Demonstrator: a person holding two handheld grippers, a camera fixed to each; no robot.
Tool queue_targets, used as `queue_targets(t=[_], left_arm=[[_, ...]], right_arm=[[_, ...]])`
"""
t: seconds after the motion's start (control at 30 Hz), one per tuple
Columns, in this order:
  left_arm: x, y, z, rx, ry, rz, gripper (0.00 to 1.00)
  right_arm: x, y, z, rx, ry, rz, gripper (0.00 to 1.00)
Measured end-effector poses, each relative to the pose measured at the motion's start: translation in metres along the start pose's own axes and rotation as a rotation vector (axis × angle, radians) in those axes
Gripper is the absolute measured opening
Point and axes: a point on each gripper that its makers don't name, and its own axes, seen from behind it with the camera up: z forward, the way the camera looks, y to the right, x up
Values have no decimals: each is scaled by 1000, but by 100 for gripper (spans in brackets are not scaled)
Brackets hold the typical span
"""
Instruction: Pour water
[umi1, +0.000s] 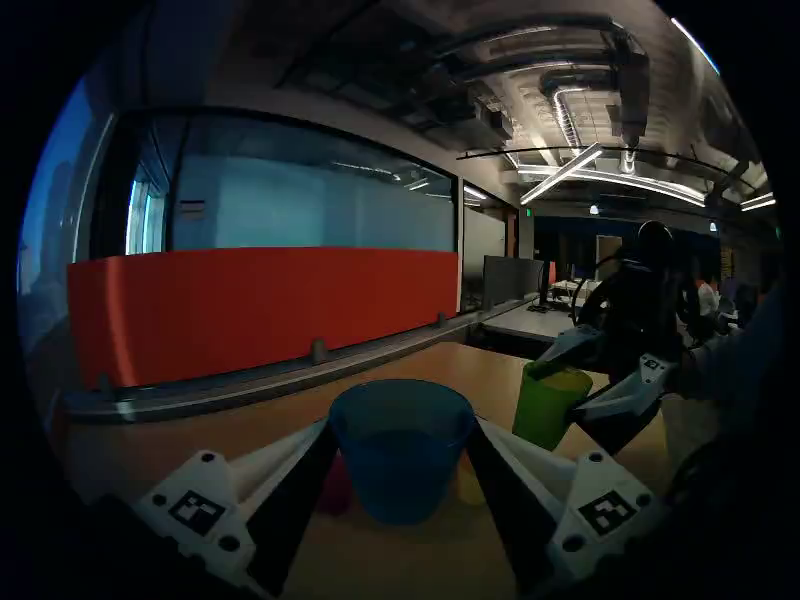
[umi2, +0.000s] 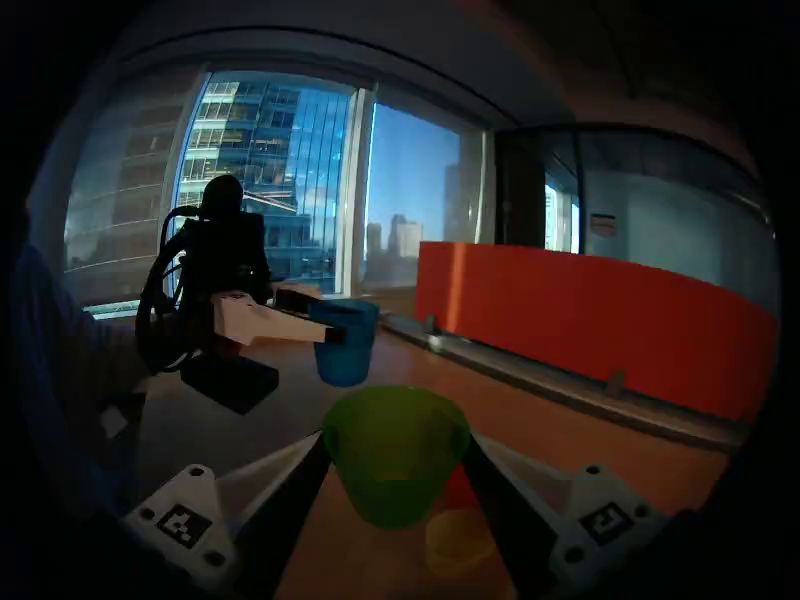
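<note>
Left gripper (umi1: 402, 432): fingers part-closed, one against each side of the blue cup (umi1: 402, 470), which is held upright and clear of the desk (umi1: 430, 365). A level line inside the wall suggests it holds water. The upright hold looks meant to keep the contents in until the cups are lined up.

Right gripper (umi2: 397, 442): fingers likewise closed on both sides of the green cup (umi2: 396, 480), mouth up and close to level, also above the desk. A darker band shows low in the cup; I cannot tell whether it is liquid.

Relation: in the left gripper view the green cup sits to the right of the blue cup and a little beyond it, near but apart. Neither rim is over the other, so pouring is judged not yet begun.

Below the cups, a red cup (umi2: 462, 490) and a yellow cup (umi2: 457, 540) stand on the desk close together. Any spill or lowering would land near them.

Room: bare desk lies beyond the cups up to the red partition (umi1: 260, 300) and its rail. A black stand (umi2: 215, 270) on the desk behind the left gripper limits travel on that side. The gap between the two cups is free for closing in and tipping.
</note>
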Motion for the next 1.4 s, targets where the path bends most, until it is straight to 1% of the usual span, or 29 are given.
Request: queue_targets(t=[0.3,0.67,0.97,1.1,1.2,1.4], left_arm=[[5,5,-8,-11,11,0,87],[10,10,-12,-22,16,7,87],[14,15,-13,-40,22,21,87],[16,18,-14,-46,26,41,87],[19,19,-14,-42,32,67,87],[36,18,-18,-16,70,139,87]], right_arm=[[13,7,1,-28,31,-38,92],[25,9,2,-33,63,-38,92],[28,9,2,-31,70,-33,92],[28,9,2,-28,73,-28,92],[28,8,2,-20,74,-27,92],[28,5,5,-7,74,-34,92]])
